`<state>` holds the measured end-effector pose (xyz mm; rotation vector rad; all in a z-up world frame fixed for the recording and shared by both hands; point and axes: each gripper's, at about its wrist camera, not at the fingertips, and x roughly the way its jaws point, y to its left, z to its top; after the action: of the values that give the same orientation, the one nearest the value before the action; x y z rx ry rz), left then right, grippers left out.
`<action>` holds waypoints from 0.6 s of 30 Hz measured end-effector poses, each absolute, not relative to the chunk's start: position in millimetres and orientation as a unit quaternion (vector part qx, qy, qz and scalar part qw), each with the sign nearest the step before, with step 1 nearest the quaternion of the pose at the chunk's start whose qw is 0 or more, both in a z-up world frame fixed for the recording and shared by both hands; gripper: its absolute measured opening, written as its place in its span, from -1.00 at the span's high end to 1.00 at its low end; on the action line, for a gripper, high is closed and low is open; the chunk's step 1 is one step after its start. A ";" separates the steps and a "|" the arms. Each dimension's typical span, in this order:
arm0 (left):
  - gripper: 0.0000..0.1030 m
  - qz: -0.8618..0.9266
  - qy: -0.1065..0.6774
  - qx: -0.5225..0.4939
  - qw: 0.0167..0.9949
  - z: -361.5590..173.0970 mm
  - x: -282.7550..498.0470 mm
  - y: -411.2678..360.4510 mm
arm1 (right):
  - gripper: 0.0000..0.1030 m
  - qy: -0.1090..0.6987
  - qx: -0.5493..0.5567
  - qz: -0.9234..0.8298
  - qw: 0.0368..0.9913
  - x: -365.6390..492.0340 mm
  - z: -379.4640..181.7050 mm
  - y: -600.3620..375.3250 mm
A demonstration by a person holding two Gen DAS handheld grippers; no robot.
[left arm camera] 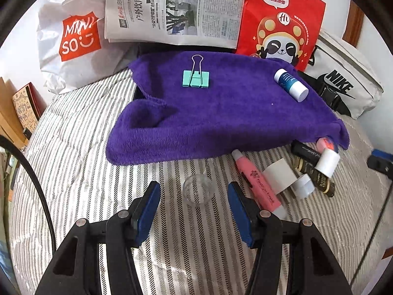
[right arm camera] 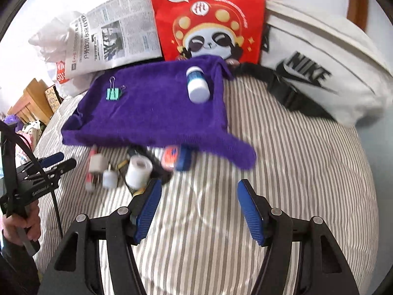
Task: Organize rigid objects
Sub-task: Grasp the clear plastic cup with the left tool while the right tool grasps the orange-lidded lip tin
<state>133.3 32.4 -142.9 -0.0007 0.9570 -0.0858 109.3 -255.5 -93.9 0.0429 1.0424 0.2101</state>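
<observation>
A purple towel (left arm camera: 216, 113) lies on a striped bed (left arm camera: 98, 147). On it sit a mint binder clip (left arm camera: 195, 78) and a white-and-blue bottle (left arm camera: 291, 84); both also show in the right wrist view, the clip (right arm camera: 113, 94) and the bottle (right arm camera: 197, 86). My left gripper (left arm camera: 194, 196) is open, with a small clear cup (left arm camera: 197, 191) standing between its fingertips. A pile of small items lies at the towel's front edge: a pink tube (left arm camera: 260, 186), white rolls (left arm camera: 328, 163) and dark tubes (left arm camera: 314, 172). My right gripper (right arm camera: 200, 194) is open and empty over the bedspread.
Against the wall stand a Miniso bag (left arm camera: 73, 39), a newspaper (left arm camera: 176, 7), a red panda bag (left arm camera: 282, 17) and a white Nike bag (left arm camera: 343, 81). Books (left arm camera: 24, 108) lie at the left. The left gripper and hand (right arm camera: 32, 184) show in the right wrist view.
</observation>
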 end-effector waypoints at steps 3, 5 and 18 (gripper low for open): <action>0.03 -0.045 0.459 -0.004 0.887 -148.8 134.4 35.3 | -0.24 0.497 0.020 0.095 0.862 100.5 -97.0 -257.1; 0.10 -0.044 0.463 0.001 0.885 -152.9 136.4 35.4 | -0.24 0.498 0.021 0.090 0.862 97.9 -98.9 -257.7; 0.50 -0.051 0.447 0.026 0.893 -153.0 130.4 36.1 | -0.24 0.499 0.004 0.100 0.861 119.0 -112.1 -234.7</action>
<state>130.4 36.1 -153.0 0.0539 0.9282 -0.1067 119.0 -234.7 -112.1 0.0088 1.0478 0.2099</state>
